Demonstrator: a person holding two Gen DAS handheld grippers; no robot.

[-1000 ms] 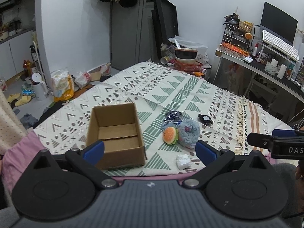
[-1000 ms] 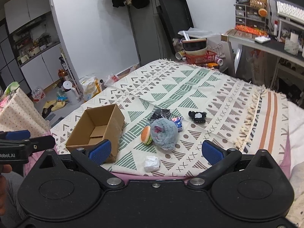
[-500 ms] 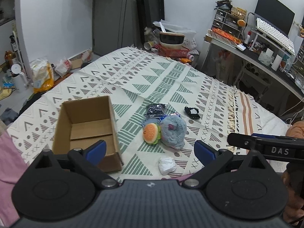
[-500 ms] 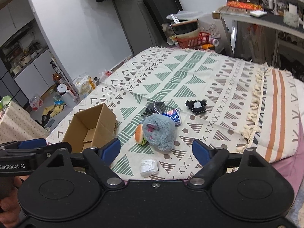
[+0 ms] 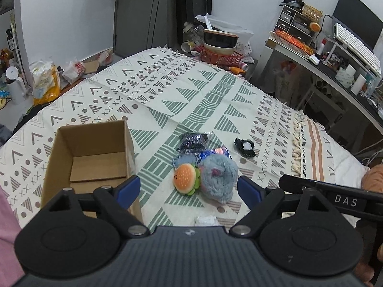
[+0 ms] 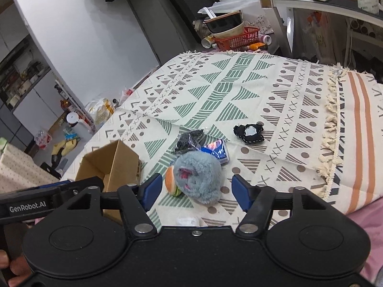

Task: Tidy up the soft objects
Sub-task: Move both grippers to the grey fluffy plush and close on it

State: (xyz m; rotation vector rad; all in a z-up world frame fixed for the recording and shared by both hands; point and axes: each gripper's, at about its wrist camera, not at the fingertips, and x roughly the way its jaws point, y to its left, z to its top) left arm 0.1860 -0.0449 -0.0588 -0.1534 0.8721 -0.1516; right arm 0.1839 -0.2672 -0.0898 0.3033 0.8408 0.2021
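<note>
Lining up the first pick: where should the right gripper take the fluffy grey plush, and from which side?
Grip the grey plush across its rounded middle, coming from above. It lies as a soft dome, with the burger toy touching its left and the blue packet tucked behind, so a side approach would likely snag them. The right gripper is open wide enough to straddle it.

Grey plush touching burger toy; open box beside.
</note>
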